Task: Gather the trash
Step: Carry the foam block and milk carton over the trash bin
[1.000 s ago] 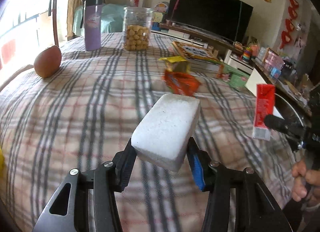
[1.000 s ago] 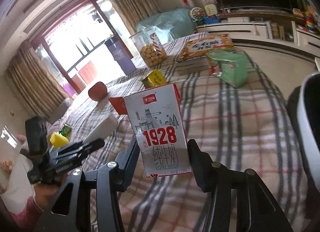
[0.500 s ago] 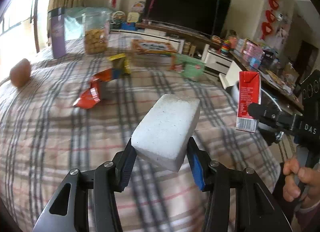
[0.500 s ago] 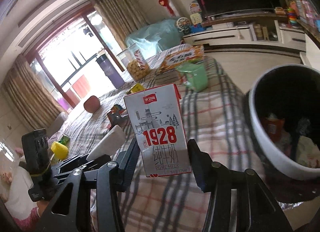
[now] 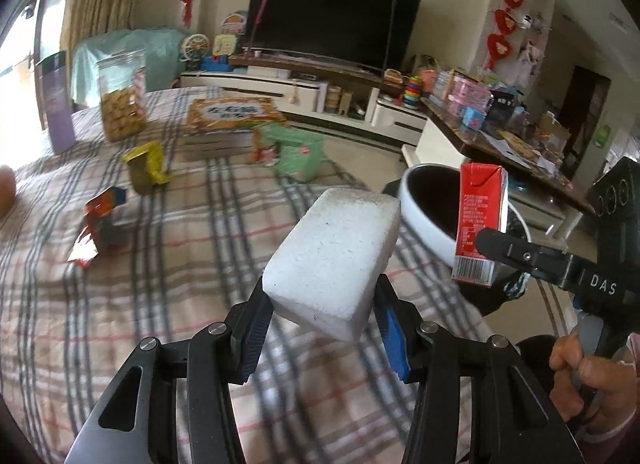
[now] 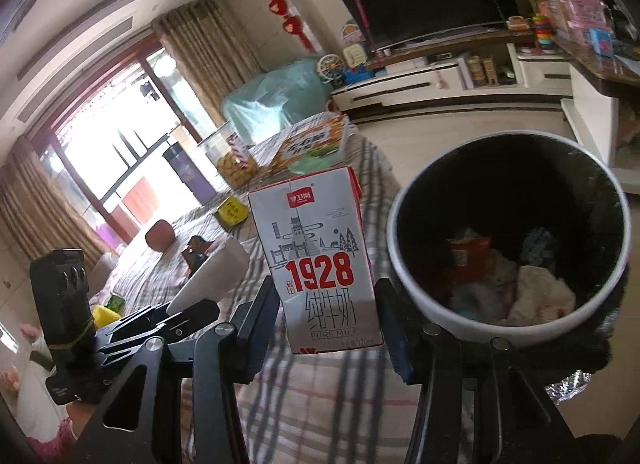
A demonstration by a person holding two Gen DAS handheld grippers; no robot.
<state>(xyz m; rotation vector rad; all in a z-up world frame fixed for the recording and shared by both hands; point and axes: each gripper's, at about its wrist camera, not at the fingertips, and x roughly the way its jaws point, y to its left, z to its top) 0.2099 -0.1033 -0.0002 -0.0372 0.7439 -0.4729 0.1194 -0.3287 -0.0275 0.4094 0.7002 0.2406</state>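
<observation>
The big desk under its pink-and-grey plaid cloth fills both views, cluttered along its far end. At its edge stands the round white waste bin with a black inside; only the right wrist view looks down into it, where crumpled paper and a red wrapper lie at the bottom, while the left wrist view catches just the rim.

Farther back lies an orange printed flat box, beside it a green paper carton, then a clear plastic jar of round biscuits and a tall purple tumbler.

The left gripper has its fingers clamped on a white foam block, held clear above the cloth and just short of the bin. The right gripper has its fingers clenched on a grey-and-red milk carton marked 1928, upright, right beside the bin's rim; from the left camera its red side shows against the bin.

Loose on the cloth sit a yellow crumpled pack and a red-and-blue torn wrapper. Only the right view shows a reddish-brown round fruit and a yellow object near the person's hand.
</observation>
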